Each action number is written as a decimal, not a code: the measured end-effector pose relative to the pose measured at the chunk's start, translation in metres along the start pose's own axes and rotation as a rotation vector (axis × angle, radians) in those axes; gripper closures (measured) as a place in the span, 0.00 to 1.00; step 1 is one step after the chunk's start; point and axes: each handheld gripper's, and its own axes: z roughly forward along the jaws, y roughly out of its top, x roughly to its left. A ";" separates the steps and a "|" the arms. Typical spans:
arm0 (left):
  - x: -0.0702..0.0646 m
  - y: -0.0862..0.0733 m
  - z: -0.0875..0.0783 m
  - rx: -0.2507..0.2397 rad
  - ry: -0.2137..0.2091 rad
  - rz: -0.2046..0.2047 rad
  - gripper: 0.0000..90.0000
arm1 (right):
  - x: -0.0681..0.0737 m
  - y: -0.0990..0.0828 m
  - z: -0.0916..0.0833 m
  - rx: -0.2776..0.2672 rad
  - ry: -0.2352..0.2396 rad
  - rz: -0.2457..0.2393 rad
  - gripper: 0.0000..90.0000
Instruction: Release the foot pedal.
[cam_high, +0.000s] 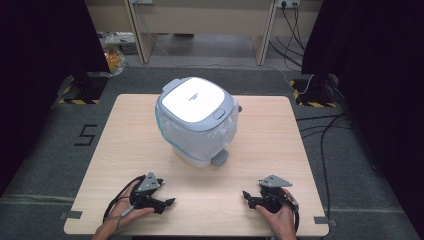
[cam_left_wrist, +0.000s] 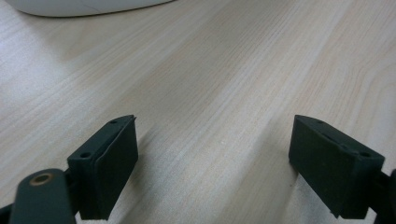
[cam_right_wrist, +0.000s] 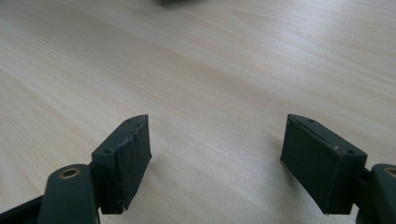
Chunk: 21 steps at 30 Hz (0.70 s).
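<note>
With both tongs, left (cam_high: 170, 202) and right (cam_high: 246, 194), held open and empty low in the frame, the lidded bin (cam_high: 196, 120) at centre could be tipped on the counter (cam_high: 260, 145) if its loose bag liner were snagged.

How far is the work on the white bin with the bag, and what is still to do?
Done, it seems: the clear bag lines the white bin, lid shut on it. In hand: nothing; the left gripper and right gripper sit open on the table, apart from the bin. Left: apparently little that shows here.
</note>
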 end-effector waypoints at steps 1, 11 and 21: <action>0.000 0.000 0.000 0.000 0.000 0.000 0.16 | 0.000 -0.001 -0.002 -0.002 -0.002 0.003 0.26; 0.000 0.000 0.000 0.000 0.000 0.000 0.16 | 0.001 -0.007 -0.008 0.015 -0.018 -0.021 0.22; 0.000 0.000 0.000 0.003 -0.001 0.000 0.16 | 0.005 -0.009 -0.008 0.036 -0.024 -0.056 0.16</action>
